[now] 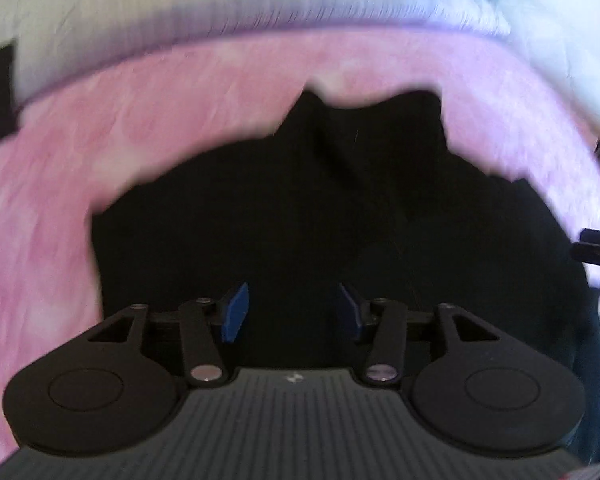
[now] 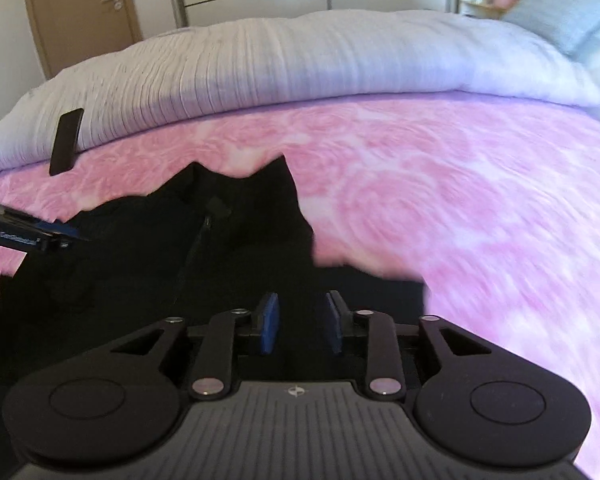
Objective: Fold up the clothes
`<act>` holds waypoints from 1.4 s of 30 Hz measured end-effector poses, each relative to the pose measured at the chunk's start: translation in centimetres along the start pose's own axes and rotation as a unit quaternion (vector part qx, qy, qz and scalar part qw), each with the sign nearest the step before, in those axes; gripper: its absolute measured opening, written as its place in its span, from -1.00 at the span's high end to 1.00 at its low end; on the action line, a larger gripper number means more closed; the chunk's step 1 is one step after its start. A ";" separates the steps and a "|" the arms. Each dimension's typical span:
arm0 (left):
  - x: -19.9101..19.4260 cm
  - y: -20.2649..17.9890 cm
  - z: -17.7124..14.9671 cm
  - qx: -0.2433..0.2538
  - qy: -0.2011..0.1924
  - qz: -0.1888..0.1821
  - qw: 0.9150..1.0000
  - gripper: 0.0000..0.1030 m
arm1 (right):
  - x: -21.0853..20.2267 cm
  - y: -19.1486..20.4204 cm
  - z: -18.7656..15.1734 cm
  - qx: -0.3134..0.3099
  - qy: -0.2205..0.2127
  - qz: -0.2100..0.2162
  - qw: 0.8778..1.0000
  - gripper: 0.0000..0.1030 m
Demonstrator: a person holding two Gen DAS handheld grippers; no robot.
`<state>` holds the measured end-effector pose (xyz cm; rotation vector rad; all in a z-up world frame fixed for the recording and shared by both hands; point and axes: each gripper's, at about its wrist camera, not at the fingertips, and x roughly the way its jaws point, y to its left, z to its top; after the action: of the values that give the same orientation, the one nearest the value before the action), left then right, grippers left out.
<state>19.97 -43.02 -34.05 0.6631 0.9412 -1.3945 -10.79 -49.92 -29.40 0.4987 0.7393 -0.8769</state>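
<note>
A bed is seen covered by a pink blanket (image 2: 440,168), patterned in swirls, with a white duvet (image 2: 260,60) bunched along its far side. A grey pillow (image 2: 560,16) is seen at the far right corner, and a wooden door (image 2: 80,4) stands in the wall behind at the left. A small flat black object (image 2: 66,142) is propped against the duvet's edge at the left; what it is cannot be told.

A black garment (image 2: 160,260) is spread on the pink blanket, and both views are largely filled by it. Its far edge is drawn up into two points facing the duvet, and a zipper with a pull tab (image 2: 216,210) runs from between these points back toward the cameras, so the long axis appears to lie from near to far. Its full outline is hidden below the grippers.

The left gripper (image 1: 292,308) is held low over the garment, pointed toward the duvet, with its blue pads (image 1: 236,312) set wide apart and nothing between them. The right gripper (image 2: 300,322) is held likewise above the garment's right part, its jaws parted by a narrower gap, with no cloth caught. The left gripper's tip is also seen at the left edge of the right wrist view, reaching in over the cloth.
</note>
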 end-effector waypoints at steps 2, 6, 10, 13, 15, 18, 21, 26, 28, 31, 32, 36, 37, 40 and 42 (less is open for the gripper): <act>-0.7 1.0 -2.5 -0.001 0.017 0.011 1.000 0.26 | -0.6 -0.6 -3.0 0.022 0.047 -0.006 0.999 0.20; -4.8 3.2 -5.6 -0.047 0.021 0.037 0.998 -0.09 | -1.2 -2.4 -7.4 0.082 0.120 -0.016 0.989 0.26; -10.0 2.7 -8.1 -0.053 0.036 0.069 0.996 0.06 | -5.0 -2.4 -8.8 0.108 0.140 -0.037 0.984 0.22; -13.9 2.3 -10.1 -0.063 0.043 0.080 0.994 0.06 | -8.8 -1.8 -9.5 0.118 0.140 -0.028 0.983 0.14; -16.5 2.3 -11.5 -0.079 0.042 0.091 0.992 0.04 | -11.0 -1.4 -10.0 0.123 0.140 -0.024 0.982 0.08; -19.9 2.1 -13.3 -0.087 0.036 0.096 0.991 0.01 | -14.3 -0.5 -10.9 0.126 0.140 -0.020 0.982 0.02; -22.2 1.7 -15.0 -0.066 0.035 0.090 0.993 -0.07 | -17.3 1.0 -12.1 0.121 0.133 -0.026 0.983 0.00; -24.7 0.4 -18.8 0.004 0.037 0.054 0.998 -0.21 | -22.6 3.9 -14.2 0.172 0.106 -0.054 0.978 -0.13; -25.9 -0.5 -20.6 0.042 0.033 0.033 0.998 -0.26 | -24.8 5.9 -15.1 0.193 0.090 -0.062 0.975 -0.21; -28.9 -1.4 -23.3 0.079 0.008 0.001 0.997 -0.58 | -27.7 9.4 -16.8 0.194 0.071 -0.077 0.975 -0.49; -29.9 -1.4 -24.2 0.084 0.003 -0.001 0.996 -0.65 | -28.5 10.6 -17.3 0.187 0.072 -0.083 0.976 -0.50; -33.0 -1.2 -27.5 0.085 0.001 -0.014 0.996 -0.72 | -30.9 14.2 -18.7 0.173 0.094 -0.108 0.974 -0.61; -33.5 -1.1 -28.2 0.087 0.004 -0.015 0.996 -0.72 | -31.5 14.8 -18.9 0.170 0.096 -0.111 0.974 -0.65; -34.4 -1.1 -29.9 0.100 0.009 -0.012 0.995 -0.73 | -33.2 16.6 -19.6 0.161 0.105 -0.119 0.974 -0.65; -34.9 -1.2 -30.7 0.110 0.009 -0.011 0.994 -0.74 | -34.3 17.8 -20.1 0.155 0.110 -0.124 0.974 -0.65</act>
<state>16.39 0.98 -19.34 0.8327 0.8173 -1.5269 -18.00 -9.47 -15.01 0.8022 0.8845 -1.1935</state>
